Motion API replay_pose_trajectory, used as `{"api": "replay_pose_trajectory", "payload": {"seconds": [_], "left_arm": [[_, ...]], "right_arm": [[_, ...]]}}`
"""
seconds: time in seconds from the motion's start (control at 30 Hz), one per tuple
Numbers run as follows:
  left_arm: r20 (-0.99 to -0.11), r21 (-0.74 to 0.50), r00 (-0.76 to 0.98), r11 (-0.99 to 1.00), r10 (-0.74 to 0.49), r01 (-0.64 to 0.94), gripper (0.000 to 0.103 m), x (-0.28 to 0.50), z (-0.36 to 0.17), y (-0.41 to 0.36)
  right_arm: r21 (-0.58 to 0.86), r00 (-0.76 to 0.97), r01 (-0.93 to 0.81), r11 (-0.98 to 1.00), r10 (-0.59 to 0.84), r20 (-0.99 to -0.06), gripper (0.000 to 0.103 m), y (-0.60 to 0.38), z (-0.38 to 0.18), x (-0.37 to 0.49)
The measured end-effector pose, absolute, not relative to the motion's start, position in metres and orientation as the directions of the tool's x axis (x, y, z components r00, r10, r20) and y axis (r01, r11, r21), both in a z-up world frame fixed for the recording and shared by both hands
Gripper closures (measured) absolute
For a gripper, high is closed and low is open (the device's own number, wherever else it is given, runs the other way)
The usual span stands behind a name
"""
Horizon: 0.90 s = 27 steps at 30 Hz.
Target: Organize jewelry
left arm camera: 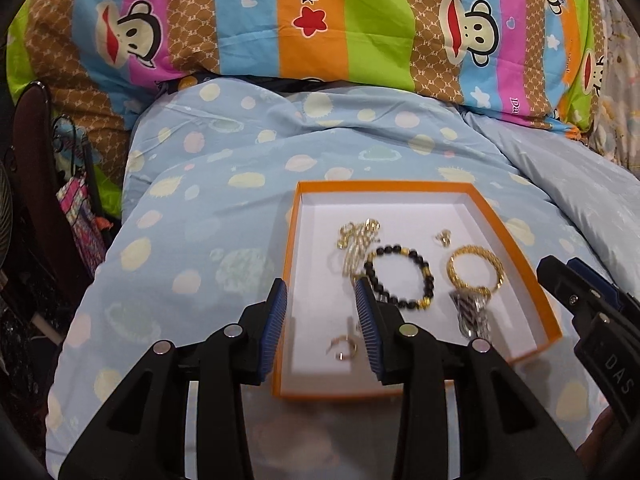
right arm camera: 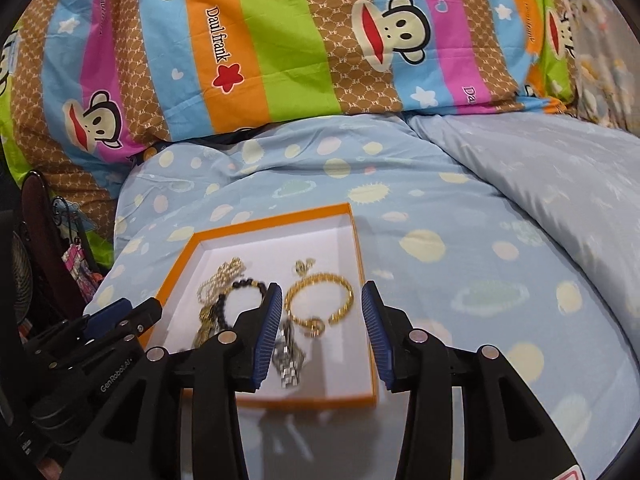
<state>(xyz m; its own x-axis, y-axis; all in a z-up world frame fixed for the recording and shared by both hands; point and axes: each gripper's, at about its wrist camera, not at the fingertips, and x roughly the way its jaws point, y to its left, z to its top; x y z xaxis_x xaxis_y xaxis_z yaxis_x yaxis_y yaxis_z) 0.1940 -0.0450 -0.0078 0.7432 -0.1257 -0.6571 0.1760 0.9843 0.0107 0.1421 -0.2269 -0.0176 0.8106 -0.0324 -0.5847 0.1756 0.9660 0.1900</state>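
From the left wrist, the left claw (left arm camera: 322, 332) gapes wide, empty, above the orange box (left arm camera: 516, 236) on the bed; inside lie one black bead bracelet (left arm camera: 400, 276) and one gold bangle (left arm camera: 476, 268). From the right wrist, the right claw (right arm camera: 322, 338) spreads wide, holding nothing; the pillow (right arm camera: 280, 40) reads "Daul frank".
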Motion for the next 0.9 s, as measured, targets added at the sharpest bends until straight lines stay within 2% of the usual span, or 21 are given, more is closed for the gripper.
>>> {"api": "replay_pose_trajectory", "payload": {"seconds": [0.2, 0.33, 0.63, 0.9], "left_arm": [[-0.664, 0.011, 0.737, 0.983, -0.129, 0.182, 0.068, 0.164, -0.017, -0.041], [-0.66, 0.028, 0.741, 0.982, -0.122, 0.187, 0.06, 0.145, -0.021, -0.041], [-0.656, 0.042, 0.748, 0.984, -0.103, 0.173, 0.057, 0.125, -0.023, -0.038], [-0.666, 0.057, 0.74, 0.984, -0.089, 0.17, 0.053, 0.123, -0.025, -0.04]], "right_arm": [[0.109, 0.789, 0.183, 0.977, -0.08, -0.609, 0.06, -0.207, -0.028, 0.114], [0.079, 0.79, 0.192, 0.978, -0.106, -0.604, 0.045, -0.198, -0.029, 0.098], [0.03, 0.782, 0.218, 0.975, -0.156, -0.603, 0.025, -0.189, -0.03, 0.081], [0.041, 0.764, 0.247, 0.968, -0.169, -0.622, 0.022, -0.195, -0.033, 0.082]]}}
